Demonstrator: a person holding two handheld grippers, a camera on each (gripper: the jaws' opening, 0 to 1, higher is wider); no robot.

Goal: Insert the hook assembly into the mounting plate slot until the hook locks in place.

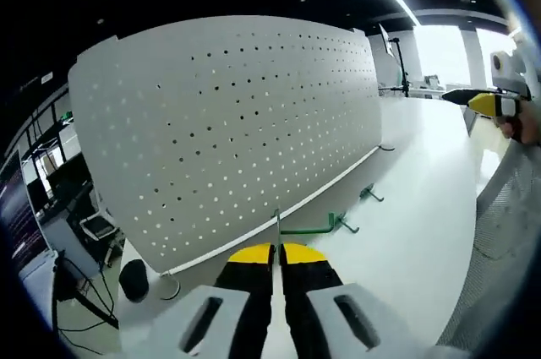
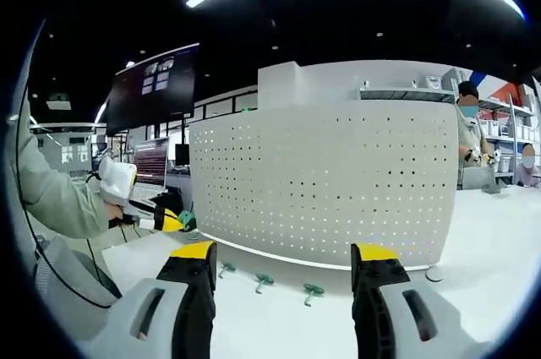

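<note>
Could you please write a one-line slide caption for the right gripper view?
Open right gripper faces the white pegboard, three green hooks lying on the table before it.

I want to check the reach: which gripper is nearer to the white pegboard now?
Left, I judge. The left gripper is shut just before the pegboard's lower edge, by a green hook. The right gripper is open, further back, with hooks lying between.
</note>
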